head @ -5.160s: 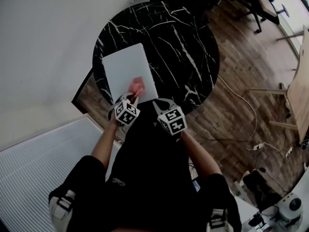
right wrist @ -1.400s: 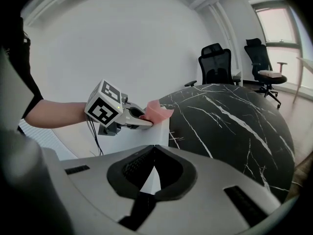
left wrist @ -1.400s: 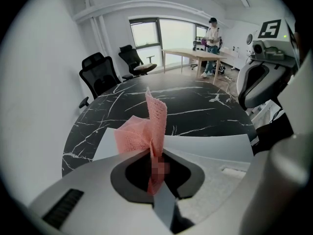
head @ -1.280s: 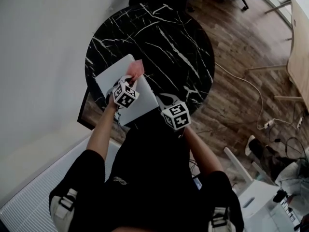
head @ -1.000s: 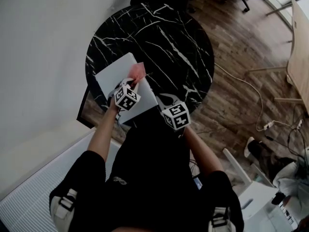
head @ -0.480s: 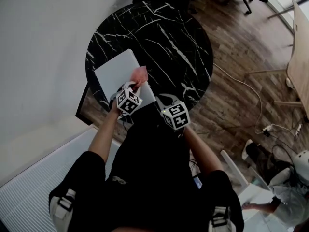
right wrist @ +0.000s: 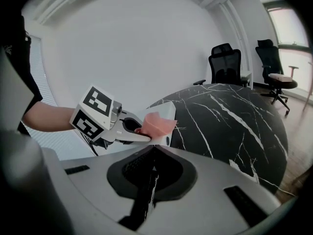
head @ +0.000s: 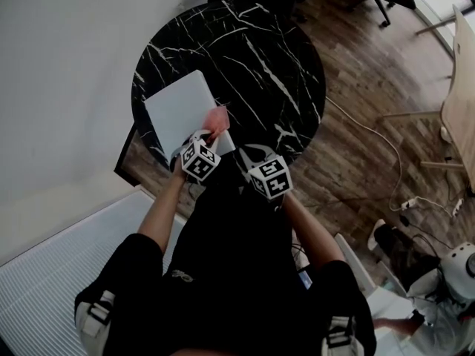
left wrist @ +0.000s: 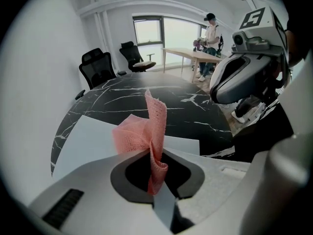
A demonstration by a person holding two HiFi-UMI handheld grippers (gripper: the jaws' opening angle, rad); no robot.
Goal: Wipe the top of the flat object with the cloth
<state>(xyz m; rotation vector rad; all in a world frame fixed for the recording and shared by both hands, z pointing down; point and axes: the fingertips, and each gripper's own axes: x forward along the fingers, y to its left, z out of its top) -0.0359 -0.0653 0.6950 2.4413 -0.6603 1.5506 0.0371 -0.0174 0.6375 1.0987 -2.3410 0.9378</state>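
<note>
A flat white slab (head: 182, 110) lies on the left part of the round black marble table (head: 260, 58). My left gripper (head: 208, 135) is shut on a pink cloth (head: 216, 120), held at the slab's near right corner. In the left gripper view the pink cloth (left wrist: 144, 131) stands up from the closed jaws over the white slab (left wrist: 85, 141). My right gripper (head: 251, 154) hovers at the table's near edge, right of the slab, shut and holding nothing. The right gripper view shows the left gripper (right wrist: 145, 133) with the cloth (right wrist: 157, 123) over the slab (right wrist: 164, 112).
Black office chairs (left wrist: 100, 67) stand beyond the table. A white wall (head: 67, 73) and a ribbed white radiator (head: 59, 273) are on the left. A cable (head: 386, 169) trails on the wooden floor to the right, near a wooden desk (head: 460, 95). A person (left wrist: 211, 31) stands far off.
The left gripper has drawn the cloth back along the slab's right side, from its far edge to its near right corner. The right gripper has stayed put.
</note>
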